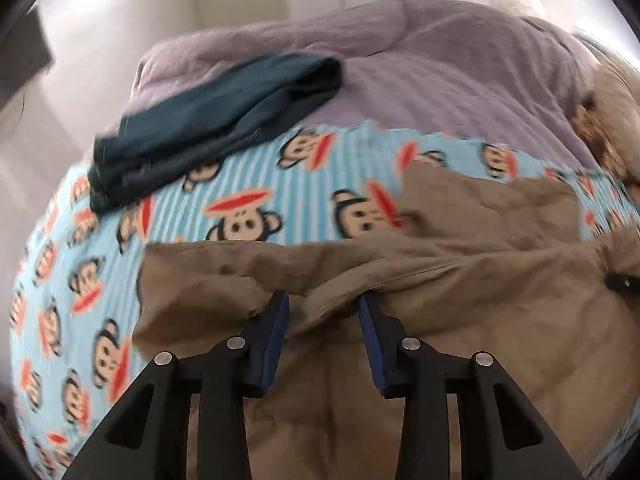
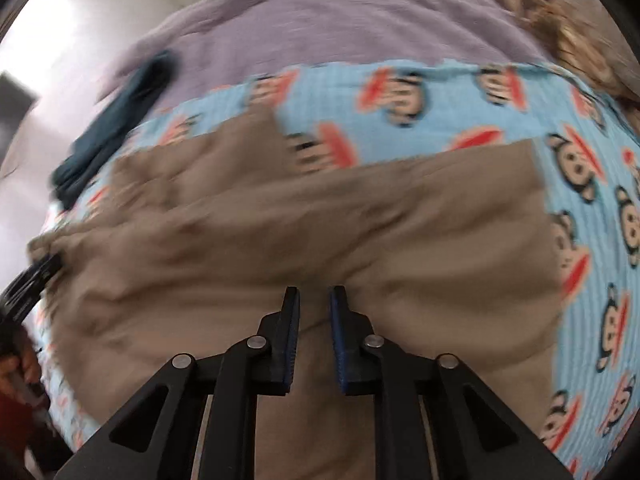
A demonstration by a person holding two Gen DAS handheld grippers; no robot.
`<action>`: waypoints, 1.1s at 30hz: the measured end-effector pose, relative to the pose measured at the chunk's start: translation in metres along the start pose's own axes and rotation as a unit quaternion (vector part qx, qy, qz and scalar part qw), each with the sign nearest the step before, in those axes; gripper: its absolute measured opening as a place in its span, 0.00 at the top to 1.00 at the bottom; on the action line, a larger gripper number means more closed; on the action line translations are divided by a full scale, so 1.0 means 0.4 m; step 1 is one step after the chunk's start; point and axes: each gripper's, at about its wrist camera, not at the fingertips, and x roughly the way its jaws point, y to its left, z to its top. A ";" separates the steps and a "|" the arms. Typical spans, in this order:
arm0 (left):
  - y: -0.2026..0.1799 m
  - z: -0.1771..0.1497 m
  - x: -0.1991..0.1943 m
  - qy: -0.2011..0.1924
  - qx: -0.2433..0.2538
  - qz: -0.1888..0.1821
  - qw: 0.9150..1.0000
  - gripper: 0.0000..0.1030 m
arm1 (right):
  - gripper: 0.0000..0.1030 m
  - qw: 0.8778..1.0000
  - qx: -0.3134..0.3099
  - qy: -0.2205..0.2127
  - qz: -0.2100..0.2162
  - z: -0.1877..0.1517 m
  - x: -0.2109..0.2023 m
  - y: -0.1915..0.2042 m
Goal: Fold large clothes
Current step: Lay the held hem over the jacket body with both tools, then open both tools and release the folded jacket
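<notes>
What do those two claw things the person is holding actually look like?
Both the left gripper and right gripper look alike: black angular plastic linkage arms with round silver pivot pins, ending in two flat fingers lined with ribbed dark blue pads. No cables or markings show.

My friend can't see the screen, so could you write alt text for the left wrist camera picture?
A two-fingered left claw points down at a rumpled tan garment, a ridge of the cloth between its parted blue pads. The garment lies on a light blue monkey-print sheet, with a dark teal garment and a lilac blanket beyond.
</notes>
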 end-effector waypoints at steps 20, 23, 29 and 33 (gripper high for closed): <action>-0.012 0.023 0.199 0.000 -0.019 -0.019 1.000 0.61 | 1.00 0.994 0.103 -0.037 0.023 0.058 0.169 -0.185; -0.009 0.033 0.177 0.007 -0.020 -0.014 1.000 0.61 | 1.00 0.993 0.109 -0.038 0.019 0.059 0.165 -0.183; 0.081 0.028 0.060 -0.031 -0.025 0.013 0.999 0.61 | 0.92 0.992 0.074 -0.075 -0.063 0.031 0.017 -0.141; 0.164 0.009 0.143 0.021 -0.073 0.024 0.997 0.61 | 0.92 0.989 0.101 -0.070 -0.077 -0.006 0.001 -0.199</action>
